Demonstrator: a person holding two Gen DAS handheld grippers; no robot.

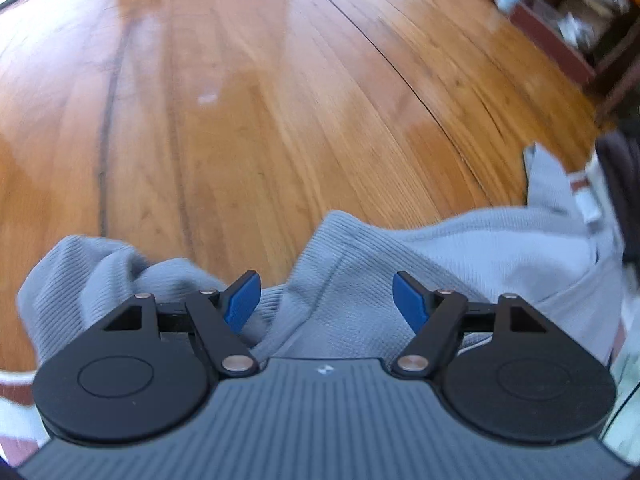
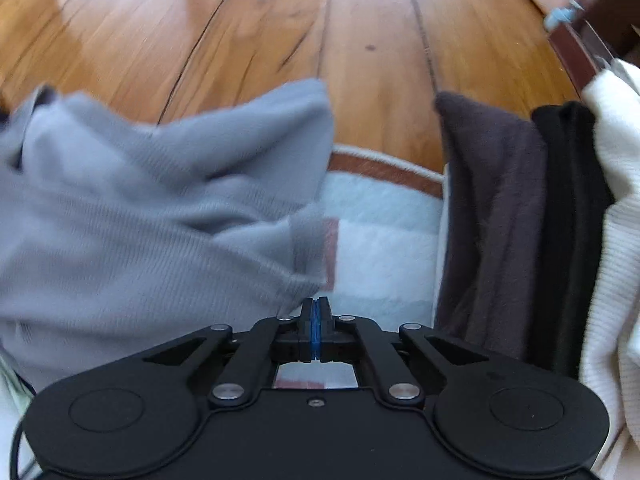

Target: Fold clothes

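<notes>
Your left tongs [image 1: 326, 300] are gaping over the crumpled grey top [image 1: 360, 264]; your right tongs [image 2: 316, 312] are pinching shut, apparently gripping its edge; its axis is unclear.

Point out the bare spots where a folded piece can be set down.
Free: the white rug strip between the grey garment and the brown folded cloth, and the wood floor beyond both. Crowded: the right side, where brown, black cloth and cream knit sit edge to edge.
</notes>
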